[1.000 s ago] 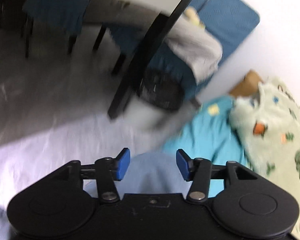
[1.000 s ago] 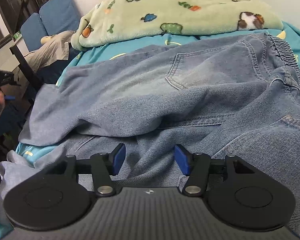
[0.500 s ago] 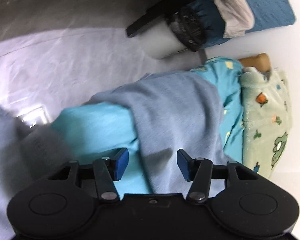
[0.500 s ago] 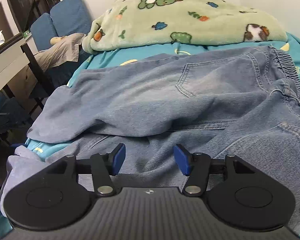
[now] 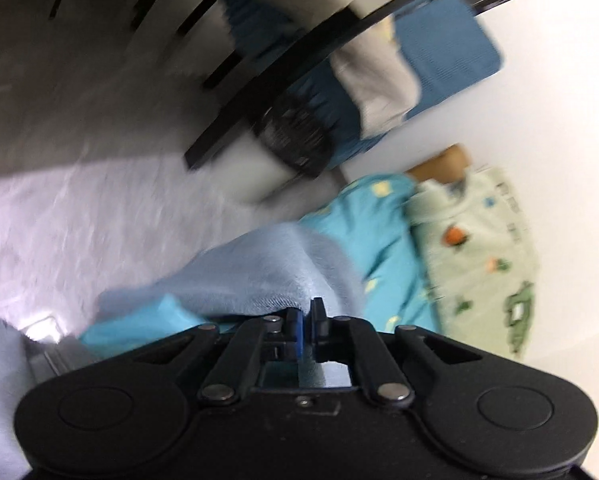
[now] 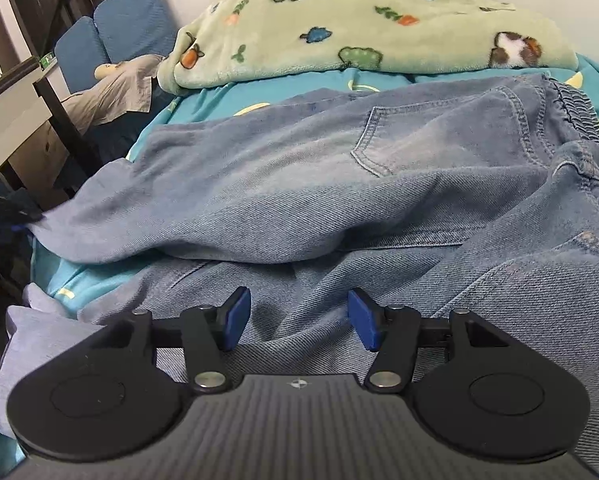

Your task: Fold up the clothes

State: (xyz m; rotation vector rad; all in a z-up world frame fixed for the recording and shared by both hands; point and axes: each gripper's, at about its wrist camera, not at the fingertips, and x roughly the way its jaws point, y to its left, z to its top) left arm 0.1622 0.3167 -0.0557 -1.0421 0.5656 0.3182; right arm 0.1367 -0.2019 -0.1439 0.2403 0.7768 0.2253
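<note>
One pair of blue jeans [image 6: 299, 184] lies spread across the teal bedsheet [image 6: 235, 96], waistband toward the right, a back pocket facing up, and one leg folded over the other so its hem reaches the left edge of the bed. In the left wrist view the end of that leg [image 5: 259, 276] rises in a fold off the sheet [image 5: 363, 236], and the left gripper [image 5: 305, 320] is pinched tight on it, the two blue pads pressed together with denim between them. That view is blurred by motion. From the right wrist view the left gripper [image 6: 7, 216] appears as a dark shape at the leg's hem, at the far left.

The right gripper [image 6: 299, 316] hovers low over the lower leg of the jeans, its blue pads [image 6: 237, 314] wide apart with nothing between them.

Beyond the jeans a pale green blanket [image 6: 363, 24] printed with animals is heaped at the head of the bed. Left of the bed stand blue cushions [image 6: 115, 36] with a grey garment [image 6: 119, 92] draped below them, and a table with black legs [image 6: 59, 112].
</note>
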